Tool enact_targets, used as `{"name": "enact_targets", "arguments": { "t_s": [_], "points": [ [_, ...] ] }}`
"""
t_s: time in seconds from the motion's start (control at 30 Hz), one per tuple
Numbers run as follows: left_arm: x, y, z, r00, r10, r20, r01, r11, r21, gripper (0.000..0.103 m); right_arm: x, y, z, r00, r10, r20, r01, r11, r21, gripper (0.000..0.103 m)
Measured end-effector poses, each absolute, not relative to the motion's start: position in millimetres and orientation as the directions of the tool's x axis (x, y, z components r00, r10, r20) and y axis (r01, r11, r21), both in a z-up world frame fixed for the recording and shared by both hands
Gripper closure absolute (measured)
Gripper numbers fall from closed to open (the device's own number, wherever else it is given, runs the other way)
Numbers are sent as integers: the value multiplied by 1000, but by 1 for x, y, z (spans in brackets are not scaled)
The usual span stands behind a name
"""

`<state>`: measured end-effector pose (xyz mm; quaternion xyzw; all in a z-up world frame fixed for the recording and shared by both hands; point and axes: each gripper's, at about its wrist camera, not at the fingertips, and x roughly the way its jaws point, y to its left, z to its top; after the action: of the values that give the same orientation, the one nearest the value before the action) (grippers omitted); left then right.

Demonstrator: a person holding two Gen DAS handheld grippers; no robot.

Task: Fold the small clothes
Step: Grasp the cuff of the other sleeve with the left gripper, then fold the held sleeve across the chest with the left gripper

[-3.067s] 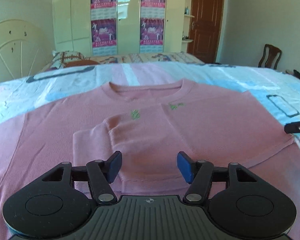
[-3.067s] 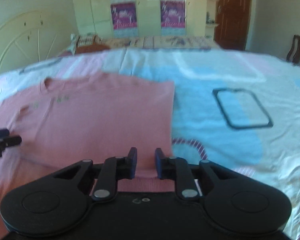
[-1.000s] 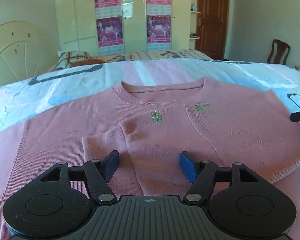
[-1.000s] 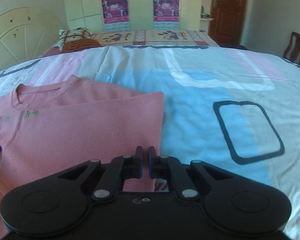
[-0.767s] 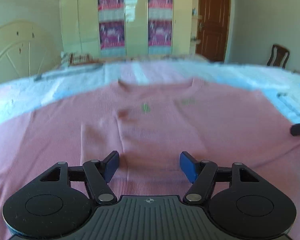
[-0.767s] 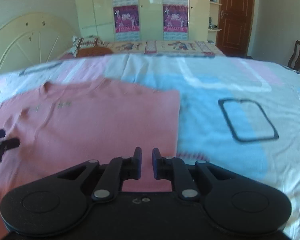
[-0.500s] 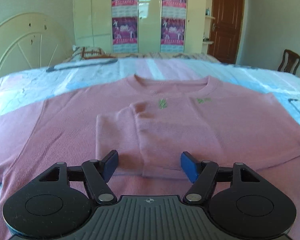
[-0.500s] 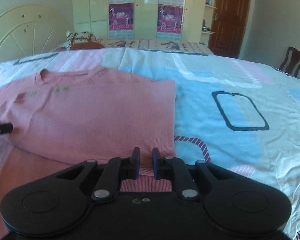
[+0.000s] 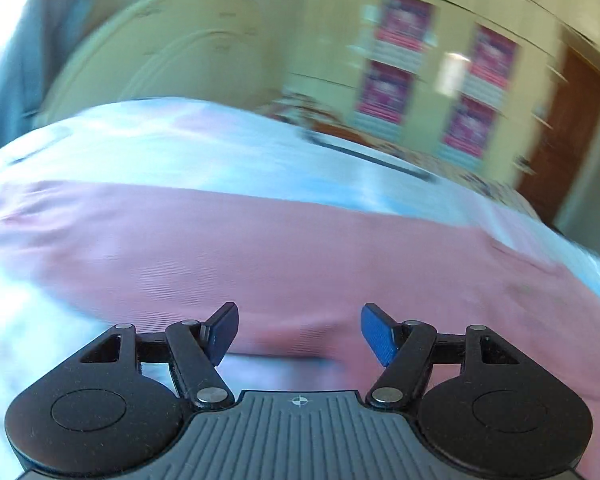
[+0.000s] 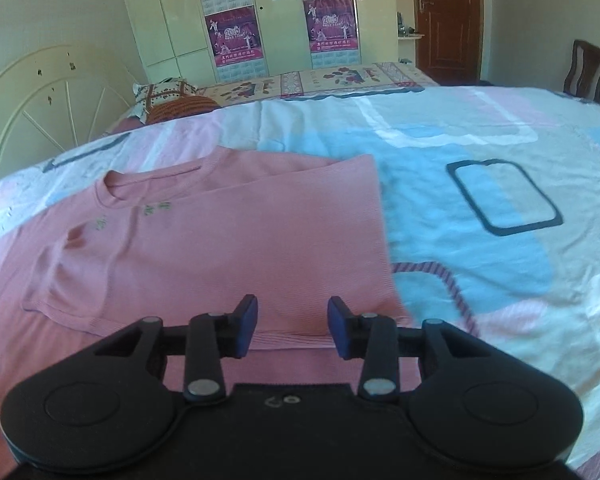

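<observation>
Pink sweater [image 10: 228, 248] lies on patterned bedspread [image 10: 480, 264]; both grippers' jaws parted, empty; right gripper [image 10: 292, 328] just widening.

Counts, this moment:

- Pink sweater [image 10: 228, 248]: one is lying just ahead of the right claw [image 10: 292, 326].
- Claws: two; the left claw [image 9: 300, 334] is showing in its own view only, which is blurring.
- Bed [image 10: 500, 264]: one is carrying the sweater under both claws.
- Posters [image 10: 232, 36]: four are hanging on the wardrobe far beyond the right claw, two above two.
- Door [image 10: 448, 20]: one is standing beyond, to the right.
- Chair [image 10: 586, 70]: one is standing at far right.
- Pillow [image 10: 168, 94]: one is lying far ahead, left.
</observation>
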<state>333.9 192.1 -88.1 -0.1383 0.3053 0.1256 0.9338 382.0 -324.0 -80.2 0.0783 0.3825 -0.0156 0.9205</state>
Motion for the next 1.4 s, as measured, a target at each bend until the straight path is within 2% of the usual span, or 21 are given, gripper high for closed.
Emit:
{"name": "enact_targets", "arguments": {
  "t_s": [0.07,0.13,0.23,0.37,0.5,0.57,0.6,0.63,0.67,0.7,0.77,0.87,1.0,1.1,1.23,1.27,1.4],
  "points": [
    [317,244,-92,759,235,-607,-432,879,-201,35,388,-312,-81,709,49,-704,79,986,149,65],
    [301,301,-100,728,289,-622,-543,797,-265,45,397,-295,-82,708,70,-702,61,985,160,65],
    [286,359,-111,695,340,-633,-639,695,-329,47,410,-273,-83,704,101,-703,45,982,186,65],
    [288,403,-130,720,287,-632,-645,614,-456,47,422,-251,-83,707,105,-699,54,978,202,65],
    [309,414,-134,728,297,-618,-634,635,-441,49,425,-240,-80,720,84,-688,82,975,205,65],
    [313,426,-137,741,301,-600,-631,619,-468,62,426,-237,-80,720,77,-690,91,975,204,65],
    [314,434,-141,750,291,-594,-627,598,-500,97,425,-237,-80,720,72,-691,95,975,201,65],
    [308,445,-146,786,250,-566,-598,543,-590,96,425,-237,-79,719,66,-691,99,975,197,65],
    [300,449,-146,851,221,-476,-517,507,-690,96,425,-237,-79,719,61,-692,104,975,194,65],
    [294,445,-139,884,226,-410,-465,532,-708,96,424,-236,-78,720,55,-692,109,976,191,65],
    [299,445,-141,873,230,-430,-483,532,-696,96,422,-238,-75,724,42,-688,117,976,182,65],
    [309,454,-164,818,226,-530,-568,465,-679,96,421,-245,-78,717,29,-696,144,971,189,65],
    [319,438,-156,810,251,-530,-576,515,-635,96,417,-255,-78,715,24,-699,178,960,216,65],
    [333,411,-130,848,231,-477,-504,629,-591,96,416,-261,-79,714,13,-701,187,960,208,65],
    [366,333,-88,871,177,-459,-369,852,-371,96,417,-265,-79,709,-6,-705,185,966,178,65],
    [376,307,-82,873,153,-462,-322,894,-312,96,416,-266,-78,713,-1,-701,181,966,184,65],
    [405,211,-68,881,-23,-472,-113,960,-257,96,412,-272,-78,721,21,-693,165,966,201,65]
  ]
}}
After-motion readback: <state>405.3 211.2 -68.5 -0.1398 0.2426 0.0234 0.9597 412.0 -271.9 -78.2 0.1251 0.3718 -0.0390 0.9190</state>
